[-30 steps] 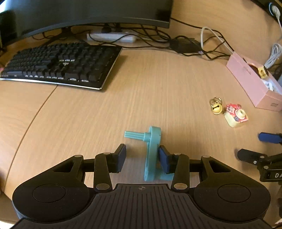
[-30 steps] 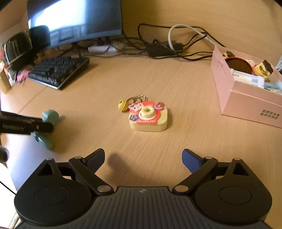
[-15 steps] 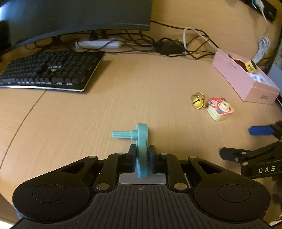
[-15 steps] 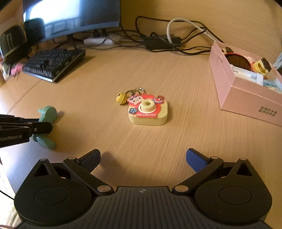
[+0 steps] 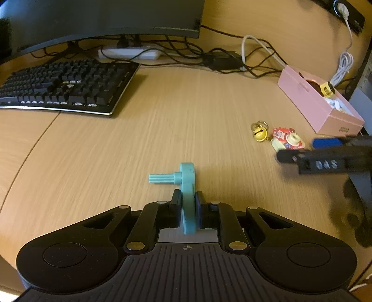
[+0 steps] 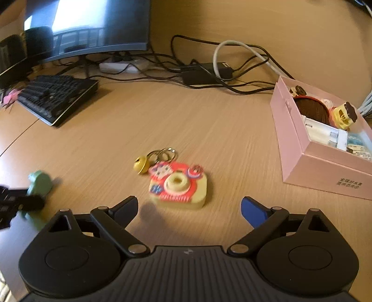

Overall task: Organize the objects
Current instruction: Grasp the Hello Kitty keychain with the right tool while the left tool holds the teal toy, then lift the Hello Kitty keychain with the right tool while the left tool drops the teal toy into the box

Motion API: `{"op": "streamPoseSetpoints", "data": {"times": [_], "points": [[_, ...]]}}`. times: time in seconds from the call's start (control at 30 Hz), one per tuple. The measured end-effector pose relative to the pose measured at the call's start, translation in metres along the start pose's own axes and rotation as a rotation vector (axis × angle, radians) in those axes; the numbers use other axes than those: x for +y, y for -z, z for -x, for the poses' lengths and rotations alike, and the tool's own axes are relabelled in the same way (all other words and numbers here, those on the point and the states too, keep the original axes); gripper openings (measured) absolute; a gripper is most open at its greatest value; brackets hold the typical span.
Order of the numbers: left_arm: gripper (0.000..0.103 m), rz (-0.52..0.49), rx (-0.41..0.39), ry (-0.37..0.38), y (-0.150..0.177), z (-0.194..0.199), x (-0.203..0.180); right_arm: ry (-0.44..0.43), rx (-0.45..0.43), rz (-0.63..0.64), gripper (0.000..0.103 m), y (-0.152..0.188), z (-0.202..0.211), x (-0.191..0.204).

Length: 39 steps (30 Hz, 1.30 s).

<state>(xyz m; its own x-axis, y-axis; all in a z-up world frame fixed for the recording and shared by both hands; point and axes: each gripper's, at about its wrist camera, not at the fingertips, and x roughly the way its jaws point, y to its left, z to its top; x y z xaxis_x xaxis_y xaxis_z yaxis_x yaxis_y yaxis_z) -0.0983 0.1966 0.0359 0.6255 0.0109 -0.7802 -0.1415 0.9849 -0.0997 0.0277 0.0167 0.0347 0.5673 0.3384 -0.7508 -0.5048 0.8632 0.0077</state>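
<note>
My left gripper [image 5: 187, 204] is shut on a teal plastic crank part [image 5: 186, 185] with a ribbed peg pointing left, held just above the wooden desk. The part also shows at the left edge of the right wrist view [image 6: 38, 183]. My right gripper [image 6: 188, 206] is open and empty, just short of a toy camera keychain [image 6: 179, 185] with a gold bell [image 6: 140, 163]. The keychain also lies at the right in the left wrist view [image 5: 287, 139]. A pink open box [image 6: 313, 160] holding several small items stands at the right.
A black keyboard [image 5: 62, 86] lies at the back left under a monitor [image 5: 100, 18]. A power strip [image 5: 130, 52], an adapter and tangled cables [image 6: 209, 72] run along the back edge. The pink box also shows in the left wrist view [image 5: 309, 102].
My left gripper closed on the teal part and lifted it slightly. My right gripper moved closer to the camera keychain, still open.
</note>
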Motion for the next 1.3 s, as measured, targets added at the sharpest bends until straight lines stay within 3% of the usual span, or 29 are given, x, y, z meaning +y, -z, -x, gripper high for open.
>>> {"op": "streamPoseSetpoints", "data": {"times": [0.1,0.3,0.5,0.77,0.87,1.03,1.3], "points": [[0.015,-0.017,0.010,-0.003,0.001,0.002,-0.001,-0.016,-0.001,0.015,0.086,-0.005,-0.005,0.004],[0.015,-0.018,0.020,-0.007,-0.002,0.002,-0.002,-0.056,0.005,0.047,0.056,-0.003,-0.003,0.017],[0.015,-0.009,0.003,-0.001,-0.001,0.000,0.000,-0.069,0.013,0.094,0.056,0.003,0.019,0.025],[0.014,0.005,-0.003,0.023,-0.002,0.000,0.001,-0.012,0.014,0.103,0.056,0.011,0.046,0.017],[0.014,-0.002,0.024,0.100,-0.001,0.005,-0.004,0.006,-0.008,0.117,0.056,0.013,0.062,0.015],[0.014,-0.130,0.026,0.185,0.000,0.011,-0.031,0.048,-0.062,0.114,0.056,0.016,0.090,0.003],[0.014,-0.164,0.009,0.317,-0.026,0.013,-0.075,0.128,-0.117,0.002,0.056,0.035,0.136,-0.044]]}}
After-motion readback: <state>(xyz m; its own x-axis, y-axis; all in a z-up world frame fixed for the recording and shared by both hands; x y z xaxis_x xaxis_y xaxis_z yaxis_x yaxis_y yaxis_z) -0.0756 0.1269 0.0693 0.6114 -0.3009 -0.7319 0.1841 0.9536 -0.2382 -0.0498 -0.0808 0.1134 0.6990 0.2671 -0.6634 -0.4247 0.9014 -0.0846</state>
